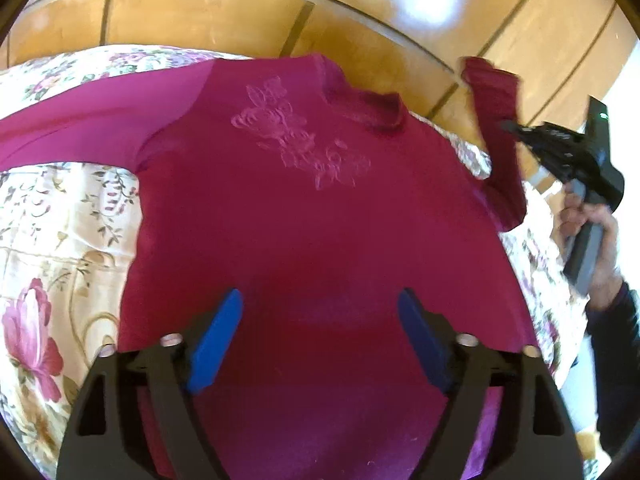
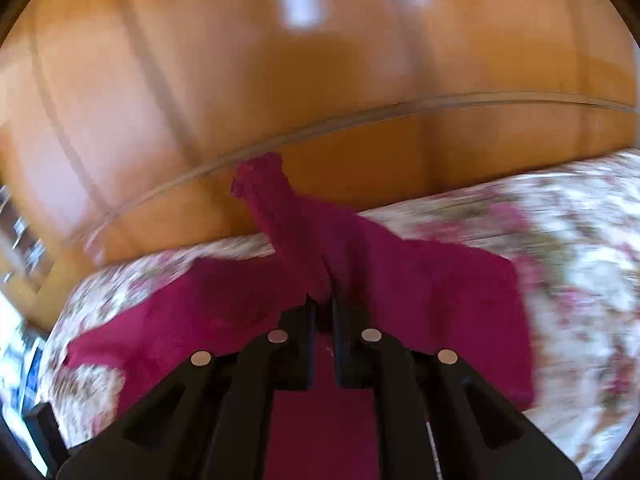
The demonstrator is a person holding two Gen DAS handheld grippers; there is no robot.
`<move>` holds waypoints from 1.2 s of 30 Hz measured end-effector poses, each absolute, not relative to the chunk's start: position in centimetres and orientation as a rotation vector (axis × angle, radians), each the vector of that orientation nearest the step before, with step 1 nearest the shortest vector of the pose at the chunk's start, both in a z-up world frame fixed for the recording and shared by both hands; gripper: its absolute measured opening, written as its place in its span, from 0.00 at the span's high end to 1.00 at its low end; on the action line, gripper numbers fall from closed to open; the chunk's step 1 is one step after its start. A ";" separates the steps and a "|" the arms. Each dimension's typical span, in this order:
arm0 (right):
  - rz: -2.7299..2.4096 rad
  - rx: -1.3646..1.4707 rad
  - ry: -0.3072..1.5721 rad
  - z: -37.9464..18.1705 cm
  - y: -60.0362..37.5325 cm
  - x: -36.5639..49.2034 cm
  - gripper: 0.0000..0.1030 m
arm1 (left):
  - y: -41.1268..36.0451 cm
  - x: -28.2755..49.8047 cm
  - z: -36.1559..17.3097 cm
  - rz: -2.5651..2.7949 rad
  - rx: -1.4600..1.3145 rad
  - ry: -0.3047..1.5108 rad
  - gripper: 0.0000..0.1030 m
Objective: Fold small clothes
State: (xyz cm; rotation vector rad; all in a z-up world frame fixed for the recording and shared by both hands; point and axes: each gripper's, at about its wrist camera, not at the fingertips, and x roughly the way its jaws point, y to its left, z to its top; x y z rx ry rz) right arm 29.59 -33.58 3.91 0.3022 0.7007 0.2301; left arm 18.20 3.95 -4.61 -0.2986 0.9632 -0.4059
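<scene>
A floral bedspread (image 1: 60, 216) covered the bed, and the magenta top (image 1: 304, 216) lay flat on it. The left tongs (image 1: 320, 336) hovered over its hem, jaws apart and empty. The right tongs (image 2: 323, 300) gripped its lifted sleeve (image 2: 280, 208).

A home bedroom — a bed (image 1: 60, 216) covered with a cream bedspread (image 2: 580, 240) printed with pink and purple flowers fills the lower view. Just behind it stands tall, glossy honey-coloured wooden panelling (image 1: 224, 16), split by dark seams like wardrobe doors — daylight glints off its polished surface.
</scene>
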 end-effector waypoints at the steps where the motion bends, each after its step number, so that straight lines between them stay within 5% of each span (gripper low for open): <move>1: 0.266 0.285 0.721 3.4 -31.3 30.1 0.94 | 4.3 18.5 -4.4 -0.404 -0.319 0.967 0.11; 6: 0.405 0.185 0.825 0.2 -22.8 31.9 0.92 | 5.8 19.7 -3.7 -0.354 -0.349 0.951 0.10; 7: 0.434 0.167 0.842 -0.2 -21.7 31.9 0.84 | 6.0 20.1 -3.5 -0.352 -0.362 0.948 0.10; 8: 0.449 0.159 0.847 -0.3 -20.9 31.0 0.59 | 6.3 20.4 -3.4 -0.363 -0.382 0.947 0.10; 10: 0.476 0.176 0.828 -0.2 -20.9 30.2 0.41 | 6.9 21.1 -3.2 -0.356 -0.418 0.940 0.10; 18: 0.330 0.337 0.767 1.1 -30.5 23.1 0.34 | 6.3 26.2 -3.1 -0.434 -0.492 0.978 0.32; 24: 0.174 0.431 0.811 -1.7 -37.0 18.4 0.33 | 3.1 30.5 -3.8 -0.420 -0.455 0.981 0.32; 28: 0.105 0.506 0.826 -3.1 -39.7 17.0 0.33 | 1.0 33.5 -4.9 -0.429 -0.434 1.003 0.56; 30: 0.083 0.526 0.819 -3.1 -40.5 17.2 0.33 | -0.1 34.6 -5.3 -0.427 -0.409 1.015 0.75; 31: 0.081 0.533 0.813 -3.0 -40.8 17.3 0.33 | -0.7 35.1 -5.5 -0.420 -0.390 1.026 0.96; 36: 0.101 0.540 0.750 -1.3 -40.8 18.6 0.33 | 1.1 35.0 -2.7 -0.416 -0.471 0.902 0.96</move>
